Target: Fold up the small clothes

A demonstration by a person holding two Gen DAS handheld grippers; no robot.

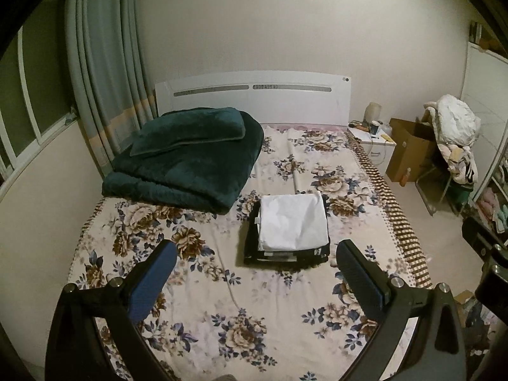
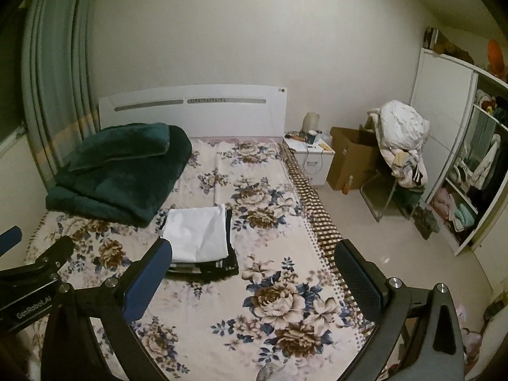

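Note:
A folded white garment [image 1: 293, 220] lies on top of folded black clothes [image 1: 287, 255], a neat stack in the middle of the floral bed [image 1: 222, 301]. The same stack shows in the right wrist view, with the white garment [image 2: 198, 233] above the black clothes [image 2: 222, 266]. My left gripper [image 1: 257, 254] is open and empty, held above the bed just in front of the stack. My right gripper [image 2: 254, 254] is open and empty, to the right of the stack. The left gripper's body [image 2: 35, 273] shows at the right wrist view's left edge.
A folded dark green quilt with a pillow [image 1: 187, 162] lies at the bed's head on the left. The white headboard [image 1: 254, 95] stands behind. A nightstand [image 2: 309, 155], cardboard box [image 2: 352, 158], chair piled with clothes [image 2: 401, 146] and open wardrobe [image 2: 470, 165] stand right of the bed.

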